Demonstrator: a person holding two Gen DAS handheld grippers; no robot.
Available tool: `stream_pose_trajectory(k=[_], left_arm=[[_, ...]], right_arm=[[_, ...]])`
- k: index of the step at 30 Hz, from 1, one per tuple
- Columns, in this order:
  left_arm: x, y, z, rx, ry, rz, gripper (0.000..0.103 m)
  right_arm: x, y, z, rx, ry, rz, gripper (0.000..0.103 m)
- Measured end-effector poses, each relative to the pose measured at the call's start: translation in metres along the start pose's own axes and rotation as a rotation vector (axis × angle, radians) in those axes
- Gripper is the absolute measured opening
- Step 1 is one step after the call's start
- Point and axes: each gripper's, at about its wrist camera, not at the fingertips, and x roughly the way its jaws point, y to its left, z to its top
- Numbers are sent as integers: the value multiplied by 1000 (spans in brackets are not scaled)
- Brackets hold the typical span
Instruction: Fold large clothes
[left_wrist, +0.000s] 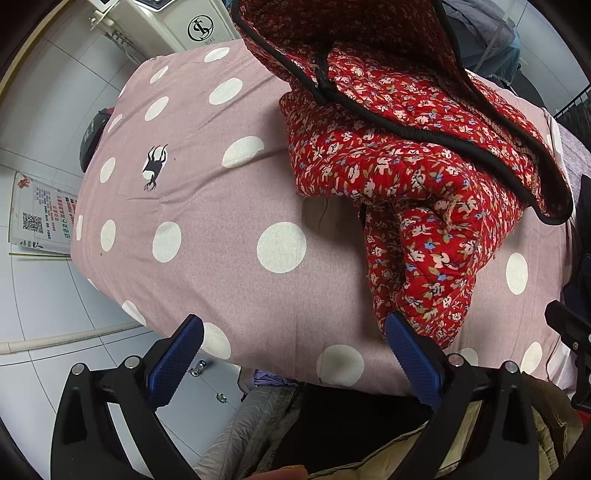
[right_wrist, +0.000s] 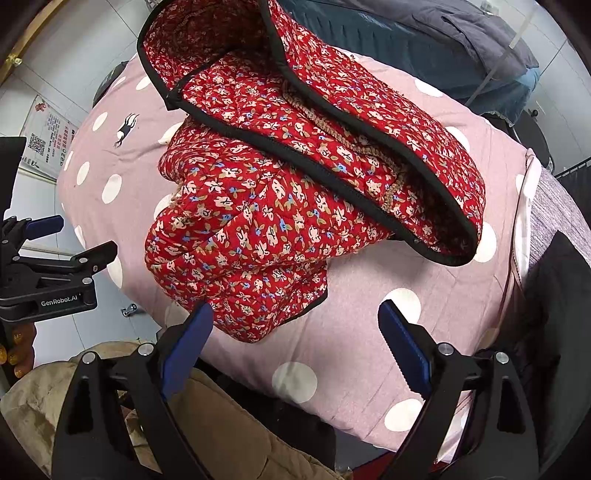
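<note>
A red floral quilted jacket (left_wrist: 406, 147) with black trim lies bunched and partly folded on a pink polka-dot bed cover (left_wrist: 221, 206). It also shows in the right wrist view (right_wrist: 280, 184), with its hood (right_wrist: 207, 44) standing open at the far end. My left gripper (left_wrist: 295, 332) is open and empty near the bed's front edge; its right fingertip (left_wrist: 399, 332) is next to a hanging sleeve end (left_wrist: 424, 277). My right gripper (right_wrist: 295, 325) is open and empty just in front of the jacket's near hem. The left gripper also shows in the right wrist view (right_wrist: 70, 240).
The bed cover (right_wrist: 369, 332) drops off at the near and left edges to a tiled floor (left_wrist: 44, 295). A white appliance (left_wrist: 177, 22) stands beyond the bed. Dark blue clothing (right_wrist: 443, 37) lies at the back right. A poster (left_wrist: 40, 210) lies on the floor at left.
</note>
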Motion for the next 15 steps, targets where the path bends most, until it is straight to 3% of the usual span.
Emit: stream_pose_trajectory(k=[15], left_arm=[[1,0,2,0,2,1,97]], right_arm=[[1,0,0,-3,3,-2,90]])
